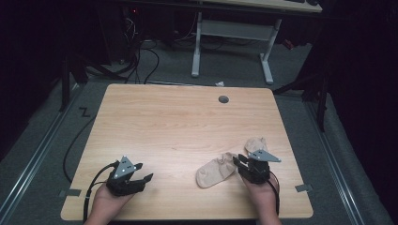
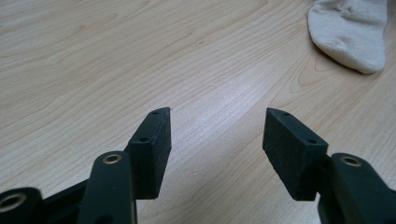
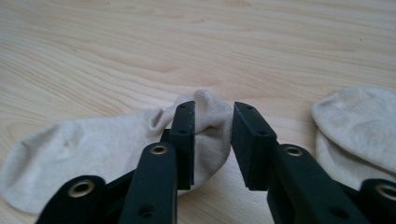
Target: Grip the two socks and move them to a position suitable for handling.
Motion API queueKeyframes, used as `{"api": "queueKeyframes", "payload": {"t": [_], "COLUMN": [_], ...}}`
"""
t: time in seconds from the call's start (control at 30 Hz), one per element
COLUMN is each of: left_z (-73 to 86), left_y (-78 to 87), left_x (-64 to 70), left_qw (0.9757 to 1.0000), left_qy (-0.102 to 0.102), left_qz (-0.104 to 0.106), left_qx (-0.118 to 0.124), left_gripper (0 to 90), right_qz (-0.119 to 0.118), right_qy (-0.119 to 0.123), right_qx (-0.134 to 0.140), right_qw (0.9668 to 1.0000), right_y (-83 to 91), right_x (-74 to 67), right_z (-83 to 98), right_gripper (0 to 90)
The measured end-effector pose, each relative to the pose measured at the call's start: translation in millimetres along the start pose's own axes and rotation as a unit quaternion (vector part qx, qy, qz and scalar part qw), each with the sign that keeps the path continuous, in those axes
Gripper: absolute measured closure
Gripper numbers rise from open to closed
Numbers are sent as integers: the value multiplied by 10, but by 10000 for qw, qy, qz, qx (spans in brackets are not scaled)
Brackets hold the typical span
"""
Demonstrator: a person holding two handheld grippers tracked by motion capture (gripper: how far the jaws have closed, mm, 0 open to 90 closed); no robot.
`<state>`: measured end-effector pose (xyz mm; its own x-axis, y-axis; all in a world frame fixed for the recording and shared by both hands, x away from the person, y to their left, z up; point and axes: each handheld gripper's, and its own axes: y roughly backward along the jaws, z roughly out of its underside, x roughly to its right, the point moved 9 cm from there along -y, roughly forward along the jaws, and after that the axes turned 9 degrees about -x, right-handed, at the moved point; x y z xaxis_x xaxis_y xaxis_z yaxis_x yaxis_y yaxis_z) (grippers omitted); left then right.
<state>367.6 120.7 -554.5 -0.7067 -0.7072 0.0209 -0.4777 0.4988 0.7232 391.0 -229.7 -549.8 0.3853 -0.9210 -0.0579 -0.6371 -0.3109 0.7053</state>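
Low over the pale wooden table [image 1: 178, 122], my right gripper [image 3: 212, 126] straddles a beige sock's [image 3: 107, 144] bunched cuff, jaws parted; my left gripper [image 2: 217, 128] gapes, holding nothing.

Your left gripper [image 1: 141, 174] and right gripper [image 1: 245, 165] are matte black, each topped by a grey three-cornered plate. Brass-ringed screw holes dot the arms behind the flat pads [image 2: 293, 144]; black cables trail past your wrists.

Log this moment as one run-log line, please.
left gripper: open, idle over table | right gripper: jaws apart around near sock's cuff, not pressing | second sock: lies beside
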Motion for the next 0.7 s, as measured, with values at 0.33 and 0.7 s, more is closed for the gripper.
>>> {"api": "queueKeyframes", "payload": {"t": [0.33, 0.7], "left_z": [0, 6], "left_y": [-9, 2], "left_x": [0, 41], "left_qw": [10000, 10000], "left_qy": [13, -61], "left_qz": [17, 21], "left_qx": [-4, -27], "left_gripper": [425, 425], "right_qz": [144, 66], "right_qy": [171, 412], "right_qx": [-61, -850], "right_qw": [9997, 9955], "right_y": [-34, -373], "right_x": [4, -20], "right_z": [4, 138], "right_gripper": [731, 875]}}
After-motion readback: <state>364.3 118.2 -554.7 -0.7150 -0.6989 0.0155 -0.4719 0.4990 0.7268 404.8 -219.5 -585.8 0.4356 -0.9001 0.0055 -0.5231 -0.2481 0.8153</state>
